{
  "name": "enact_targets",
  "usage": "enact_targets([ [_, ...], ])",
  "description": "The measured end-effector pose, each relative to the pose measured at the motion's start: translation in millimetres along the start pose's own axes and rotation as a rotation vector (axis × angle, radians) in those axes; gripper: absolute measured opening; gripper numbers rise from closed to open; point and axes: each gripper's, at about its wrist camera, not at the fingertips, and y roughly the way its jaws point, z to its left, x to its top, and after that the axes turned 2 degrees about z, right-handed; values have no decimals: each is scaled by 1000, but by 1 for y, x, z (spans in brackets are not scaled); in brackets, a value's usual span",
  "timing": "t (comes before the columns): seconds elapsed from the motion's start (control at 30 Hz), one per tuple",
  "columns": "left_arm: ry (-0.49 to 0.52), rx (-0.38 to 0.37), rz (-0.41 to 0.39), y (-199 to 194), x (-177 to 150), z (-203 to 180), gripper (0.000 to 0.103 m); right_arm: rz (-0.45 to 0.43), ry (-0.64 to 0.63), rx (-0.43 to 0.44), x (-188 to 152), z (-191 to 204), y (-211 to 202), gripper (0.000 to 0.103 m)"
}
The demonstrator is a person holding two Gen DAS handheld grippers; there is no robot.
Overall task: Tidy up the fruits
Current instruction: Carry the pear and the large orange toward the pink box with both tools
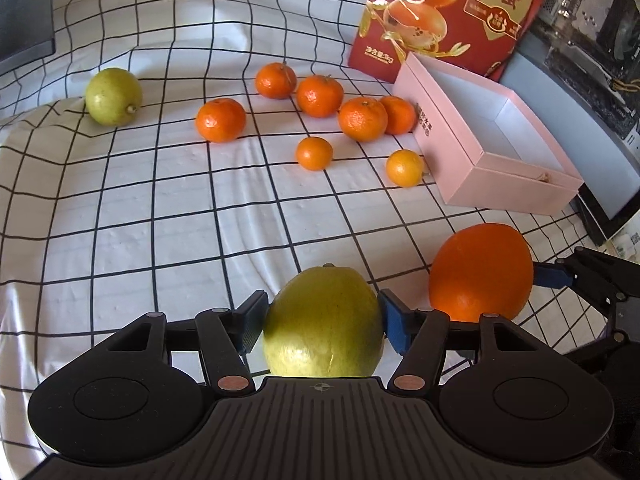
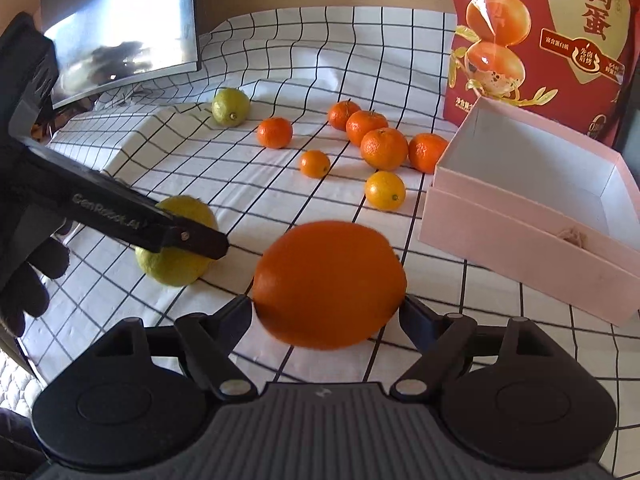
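My left gripper [image 1: 322, 314] is shut on a yellow-green citrus fruit [image 1: 324, 328], its blue pads pressing both sides. From the right wrist view this fruit [image 2: 176, 268] sits low on the checked cloth, with the left gripper's finger [image 2: 192, 238] across it. My right gripper [image 2: 328, 306] is shut on a big orange [image 2: 328, 280], which shows at the right of the left wrist view [image 1: 480, 272]. The two held fruits are side by side, a little apart. Several mandarins [image 1: 220, 120] and a second green fruit [image 1: 114, 96] lie further back.
An open pink box [image 1: 500, 172] stands on the right, white inside, with a small scrap in its corner [image 2: 572, 236]. A red printed bag [image 1: 452, 12] leans behind it. A monitor [image 2: 120, 28] stands at the back left. The person's black-gloved hand [image 2: 24, 280] is at the left edge.
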Motion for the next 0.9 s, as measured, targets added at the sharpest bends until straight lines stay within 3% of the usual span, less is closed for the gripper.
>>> enact_targets([
  [0.47,-23,-13,-38,-10,-14,5,66,-41,-12,-43,2,4,-6,82],
  [0.63,-31,-15,-15,-7,-17,5,67,-48,132,19,14,-11,-2,83],
  [0.83,-50,-21,-16,-6,-19,9,67,40,367,111,19,-40,23,84],
  [0.9,-52,-28,-17,-6,-20,10,67,44,391,126,18,-41,29,85],
])
